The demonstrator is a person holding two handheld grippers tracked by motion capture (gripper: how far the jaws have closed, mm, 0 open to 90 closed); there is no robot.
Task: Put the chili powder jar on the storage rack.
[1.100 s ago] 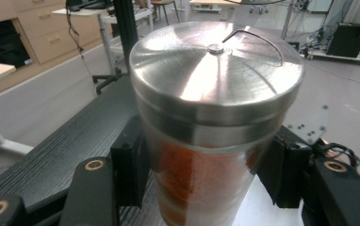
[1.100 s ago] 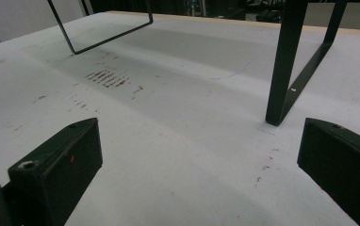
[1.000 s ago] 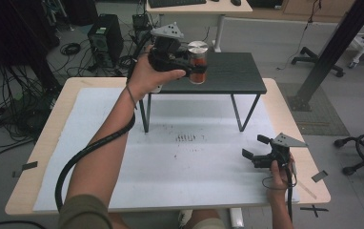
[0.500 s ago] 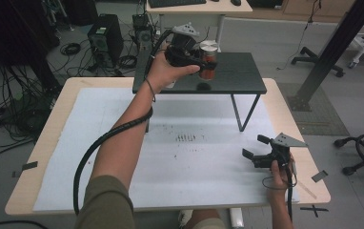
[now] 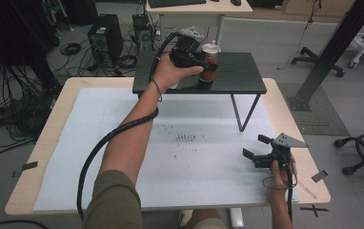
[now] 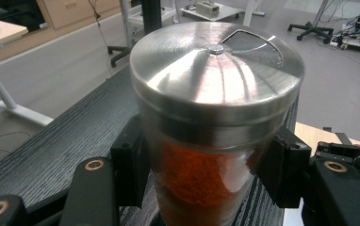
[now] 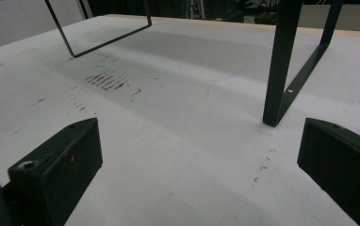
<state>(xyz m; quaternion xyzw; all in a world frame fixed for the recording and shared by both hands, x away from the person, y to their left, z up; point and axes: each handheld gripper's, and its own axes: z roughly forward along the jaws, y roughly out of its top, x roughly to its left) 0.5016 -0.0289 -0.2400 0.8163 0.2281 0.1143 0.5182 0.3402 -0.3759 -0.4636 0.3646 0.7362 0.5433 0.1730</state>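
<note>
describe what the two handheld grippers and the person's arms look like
Both are black two-jaw tools. The left gripper and the right gripper each carry a grey three-cornered plate on top. A ribbed black cable trails from the left one. Brass-coloured screw rings mark its jaw arms. The person wears an olive short sleeve and a thin wristband.

A computer tower stands on the floor beside tangled cables.

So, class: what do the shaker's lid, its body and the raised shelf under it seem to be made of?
Spice shaker lid: probably brushed steel, going by the silver sheen, fine circular lines and a centre rivet. Shaker body: clear glass or plastic, since orange-red powder shows through; which of the two is unclear. Black shelf: likely wood or wood-look laminate, matt with straight grain lines. Its legs look like black-painted metal bar.
</note>
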